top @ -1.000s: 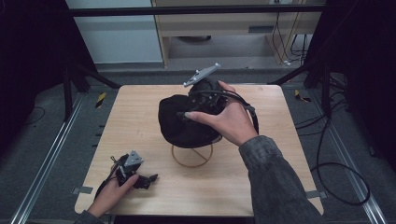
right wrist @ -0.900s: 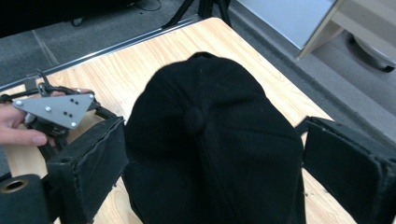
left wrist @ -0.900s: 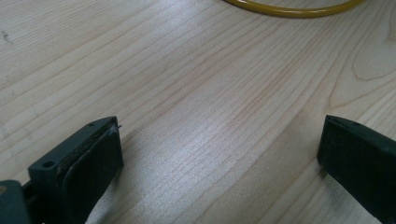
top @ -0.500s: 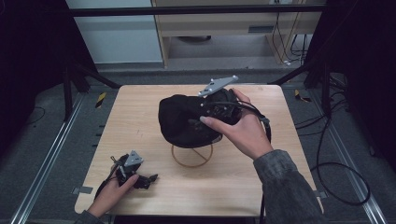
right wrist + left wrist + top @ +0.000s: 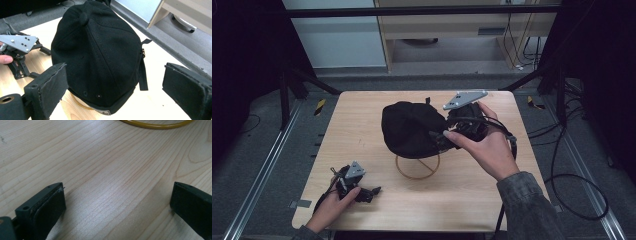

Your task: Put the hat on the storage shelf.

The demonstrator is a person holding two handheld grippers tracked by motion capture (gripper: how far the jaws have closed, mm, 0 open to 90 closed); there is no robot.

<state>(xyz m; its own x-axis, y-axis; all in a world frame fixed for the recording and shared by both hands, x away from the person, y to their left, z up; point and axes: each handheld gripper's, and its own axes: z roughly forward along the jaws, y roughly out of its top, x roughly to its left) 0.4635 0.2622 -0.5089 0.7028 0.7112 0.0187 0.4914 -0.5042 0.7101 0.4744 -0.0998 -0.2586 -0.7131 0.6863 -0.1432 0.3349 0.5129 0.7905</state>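
**Counter holdings: one cap on stand, two hand-held tools**

1. Black fabric baseball cap (image 5: 409,127), centre of the high view, slightly above the middle of the pale wooden counter (image 5: 362,115). It sits over a yellow wire ring stand (image 5: 418,167); the stand's upper part is hidden under the cap, and only the ring base and cross-struts show below it. The right tool's view adds the crown button, seams, eyelets and a rear strap hanging at the cap's right side. Whether a brim is present cannot be made out.

2. Right tool (image 5: 447,137), centre-right of the high view, largely covered by the right hand (image 5: 482,145); its grey three-cornered plate stands clear above. In its own view (image 5: 115,92) the jaws stand wide apart, either side of the cap, not touching it.

3. Left tool (image 5: 373,191), lower left of the high view, near the counter's front edge, held by the left hand (image 5: 334,202). In its own view (image 5: 117,202) the jaws are spread apart over bare wood; the ring's arc is cut off at the top edge.

4. Open room: bare counter left of the cap and along the front right.
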